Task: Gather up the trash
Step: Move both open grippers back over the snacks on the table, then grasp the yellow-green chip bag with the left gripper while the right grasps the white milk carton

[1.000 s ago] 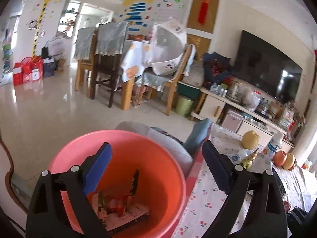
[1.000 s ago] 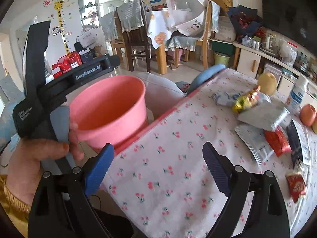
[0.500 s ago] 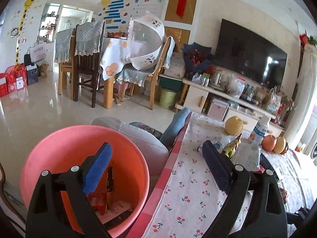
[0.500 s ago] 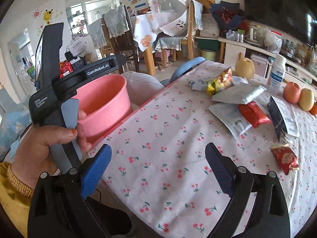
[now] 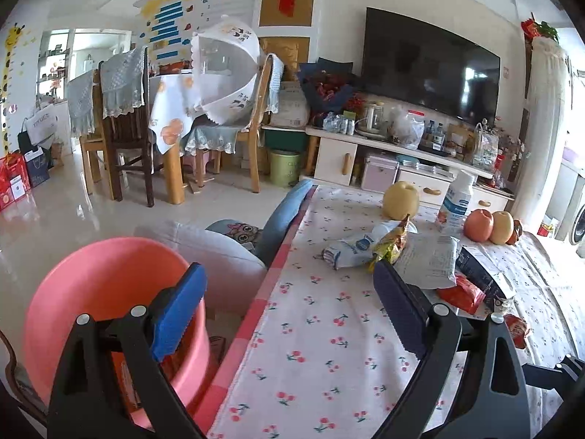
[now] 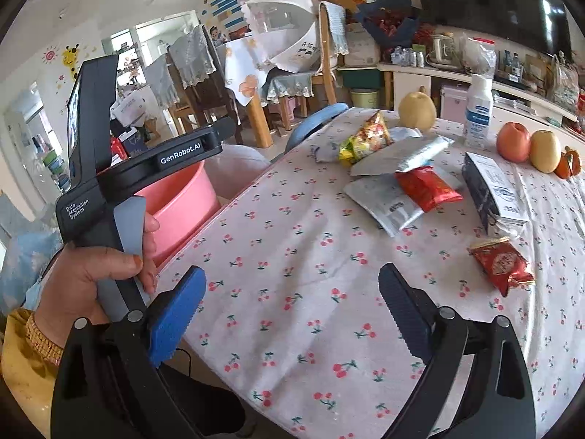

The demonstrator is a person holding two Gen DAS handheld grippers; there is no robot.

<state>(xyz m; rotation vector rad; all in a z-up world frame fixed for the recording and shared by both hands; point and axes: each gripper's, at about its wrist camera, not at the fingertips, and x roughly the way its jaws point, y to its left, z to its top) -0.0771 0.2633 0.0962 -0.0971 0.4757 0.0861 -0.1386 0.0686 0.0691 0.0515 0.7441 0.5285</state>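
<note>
A living-dining room is being shown, lit by daylight. A glossy tiled floor [image 5: 55, 216] is reflecting the light. A dining table [image 5: 172, 109] with wooden chairs [image 5: 120, 139] is being seen at the back, under a wall [image 5: 204, 7] bearing coloured decals. A dark television [image 5: 427, 62] is being carried above a cluttered white cabinet [image 5: 365, 153].

1. The round pink plastic bucket [image 6: 182, 201] stands off the left edge of the cherry-print cloth-covered surface [image 6: 292, 256].
2. Crumpled snack wrappers [image 6: 402, 183] lie clustered on the surface's far half.
3. Behind them stand a round yellow pear [image 6: 416, 109] and, to its right, a white plastic bottle [image 6: 477, 113].
</note>
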